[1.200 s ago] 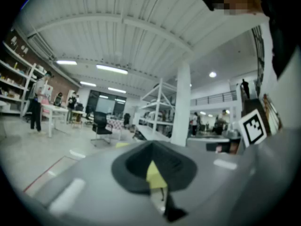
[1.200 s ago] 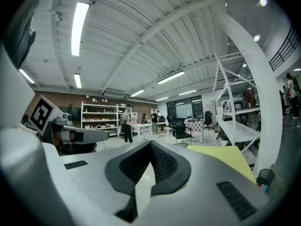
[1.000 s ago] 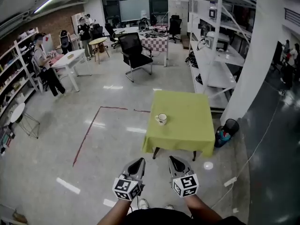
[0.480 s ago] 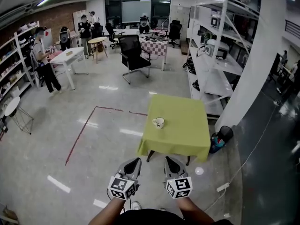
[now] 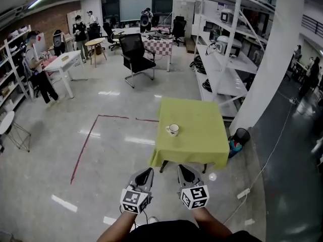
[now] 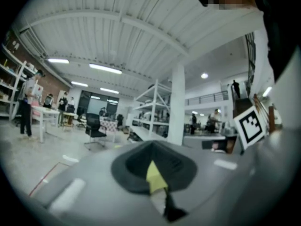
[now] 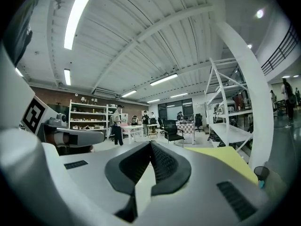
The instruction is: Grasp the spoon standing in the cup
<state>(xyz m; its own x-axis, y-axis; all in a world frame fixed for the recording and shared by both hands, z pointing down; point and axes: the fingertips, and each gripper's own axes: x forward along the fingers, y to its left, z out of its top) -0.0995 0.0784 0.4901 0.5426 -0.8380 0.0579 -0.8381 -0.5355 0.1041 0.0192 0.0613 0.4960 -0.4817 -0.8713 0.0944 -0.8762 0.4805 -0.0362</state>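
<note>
Scarcely shifted, cup [image 5: 173, 129] stands upright on table [image 5: 202, 141]; spoon's lean unreadable.

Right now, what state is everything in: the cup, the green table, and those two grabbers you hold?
cup: upright on the table, untouched.
spoon: too small to make out.
table: covered by a green cloth.
left gripper: shut, empty, short of the table.
right gripper: shut, empty, short of the table.
</note>
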